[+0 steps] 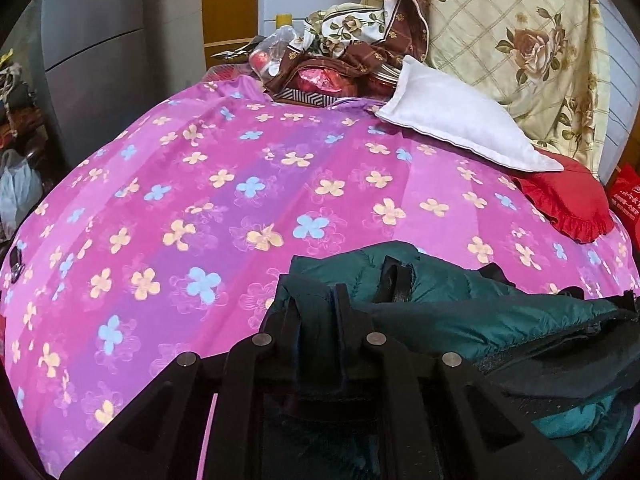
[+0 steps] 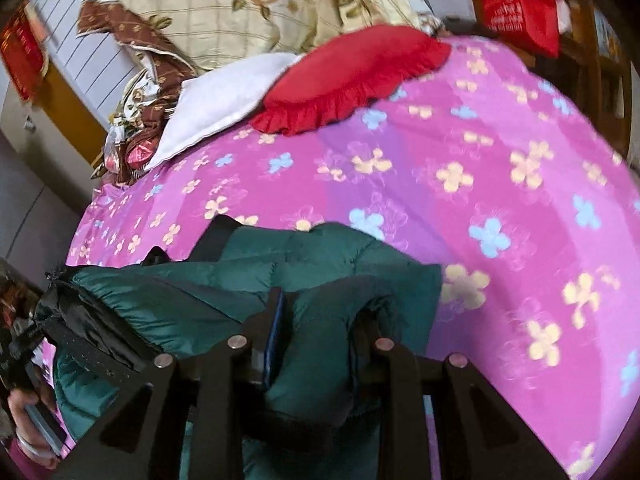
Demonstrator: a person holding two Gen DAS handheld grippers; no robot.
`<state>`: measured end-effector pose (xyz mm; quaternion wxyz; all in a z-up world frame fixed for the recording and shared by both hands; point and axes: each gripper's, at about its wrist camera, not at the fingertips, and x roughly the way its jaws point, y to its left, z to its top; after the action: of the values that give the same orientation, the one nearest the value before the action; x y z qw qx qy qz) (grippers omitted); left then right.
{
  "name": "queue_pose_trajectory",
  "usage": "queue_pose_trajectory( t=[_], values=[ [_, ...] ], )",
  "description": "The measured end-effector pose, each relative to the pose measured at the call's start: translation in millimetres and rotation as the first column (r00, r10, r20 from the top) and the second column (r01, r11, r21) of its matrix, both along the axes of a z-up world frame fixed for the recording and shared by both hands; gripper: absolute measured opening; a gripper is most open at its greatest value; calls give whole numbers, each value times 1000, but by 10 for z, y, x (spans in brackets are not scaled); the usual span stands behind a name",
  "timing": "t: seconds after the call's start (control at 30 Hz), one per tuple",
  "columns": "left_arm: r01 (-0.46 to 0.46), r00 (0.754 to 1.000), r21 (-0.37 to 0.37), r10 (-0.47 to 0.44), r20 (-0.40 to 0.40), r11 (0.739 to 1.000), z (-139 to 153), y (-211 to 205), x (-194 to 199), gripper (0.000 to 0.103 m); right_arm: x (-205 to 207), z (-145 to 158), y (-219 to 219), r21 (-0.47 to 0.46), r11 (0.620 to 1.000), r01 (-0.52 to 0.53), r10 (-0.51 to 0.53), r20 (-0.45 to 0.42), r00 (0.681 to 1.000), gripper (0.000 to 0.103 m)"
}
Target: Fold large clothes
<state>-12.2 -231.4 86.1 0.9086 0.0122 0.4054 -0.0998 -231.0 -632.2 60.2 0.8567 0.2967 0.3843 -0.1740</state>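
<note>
With both grippers' fingers (image 1: 316,312) (image 2: 320,320) clenched on the green jacket (image 2: 256,280) at the lower frame over the pink bed (image 1: 280,168), lowering level and evenly should keep its fold square.

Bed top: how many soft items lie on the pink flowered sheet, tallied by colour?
Dark green quilted puffer jacket: 1, pinched at one edge by the left gripper and held in a thick fold by the right gripper.
White flat pillow: 1
Red frilled cushion: 1
Cream rose-print quilt with brown edging: 1, heaped at the far end
Total: 4
</note>
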Motion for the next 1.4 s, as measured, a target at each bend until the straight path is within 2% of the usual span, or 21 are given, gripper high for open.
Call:
queue_pose_trajectory(
  t=[0.13,0.2,0.33,0.43,0.47,0.53,0.6,0.7,0.8,0.83,0.87,0.97,1.07,1.2,1.3,1.4],
  values=[
    [3,1000,-11,-3,5,1000,-35,-14,11,0,-120,12,-57,90,996,8,-16,92,996,47],
    [5,1000,-19,-5,6,1000,-42,-16,8,0,-205,102,-31,89,996,10,-21,117,993,54],
    [6,1000,-22,-6,3,1000,-46,-26,8,0,-374,412,171,-29,1000,4,0,145,989,59],
    [8,1000,-28,-8,1,1000,-49,-36,12,0,-548,697,373,-170,984,49,-17,185,983,80],
    [6,1000,-32,-6,0,999,-53,-31,13,1,-607,784,420,-208,976,70,-27,202,979,82],
    [4,1000,-43,-5,-3,999,-53,-25,15,2,-659,936,526,-249,966,64,-3,238,971,82],
    [4,1000,-79,-5,-14,997,-25,15,23,3,-607,999,687,-266,964,-8,75,241,968,82],
    [3,999,-166,-9,-32,986,32,133,34,10,-311,888,1002,-308,939,-152,203,142,969,82],
    [18,999,-234,-25,-26,972,140,237,14,24,67,660,1321,-374,890,-261,292,30,956,81],
    [20,1000,-246,-23,-12,969,195,274,-4,34,200,585,1385,-385,878,-283,304,-7,953,81],
    [22,1000,-265,-19,11,964,270,322,-35,41,324,494,1436,-390,872,-297,306,-41,951,81],
    [35,997,-310,-12,76,950,468,452,-123,52,680,236,1392,-369,885,-285,261,-113,959,81],
    [57,995,-284,-32,90,957,522,449,-171,53,905,17,1259,-326,908,-263,226,-148,963,81],
    [65,997,-207,-56,51,976,403,299,-175,53,1040,-97,1172,-322,914,-246,201,-166,965,81],
    [70,998,-153,-68,15,986,253,141,-159,53,1024,-14,1152,-297,923,-245,203,-166,965,81],
    [59,998,-118,-59,3,991,133,34,-126,53,790,223,1094,-278,936,-218,201,-87,976,81]
  ],
)
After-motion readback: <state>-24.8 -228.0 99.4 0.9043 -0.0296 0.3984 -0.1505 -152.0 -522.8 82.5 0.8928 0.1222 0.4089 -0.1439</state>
